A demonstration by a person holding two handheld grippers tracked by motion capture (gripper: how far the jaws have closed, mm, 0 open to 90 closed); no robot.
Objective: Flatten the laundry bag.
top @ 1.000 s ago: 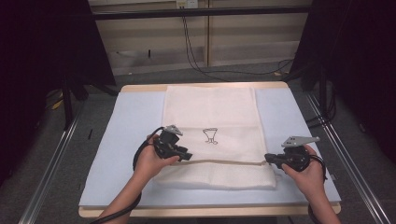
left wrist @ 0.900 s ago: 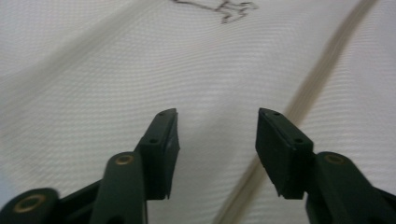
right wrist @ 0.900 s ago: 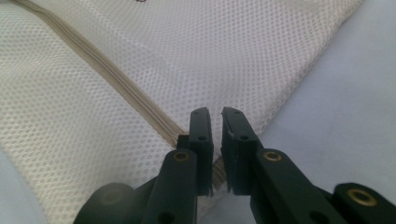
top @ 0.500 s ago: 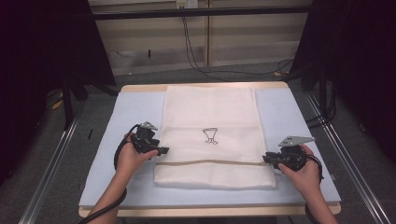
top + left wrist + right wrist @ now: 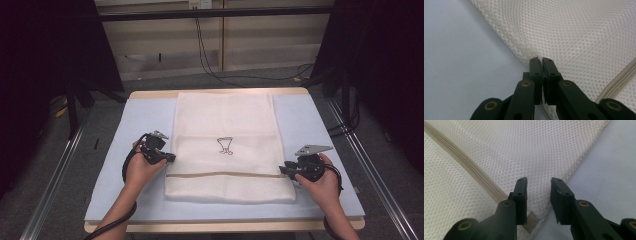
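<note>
High view: white mesh bag (image 5: 227, 145) lies flat, centred on the blue mat (image 5: 120, 150) on the counter (image 5: 150, 94) (zipper strip (image 5: 225, 175) crosses near the front edge). Left tool (image 5: 170, 157) at the bag's left edge, jaws just closed, clenched on the mesh edge. Right tool (image 5: 283, 170) at the bag's right edge by the zipper end, jaws just opening, released, mesh edge between them.
</note>
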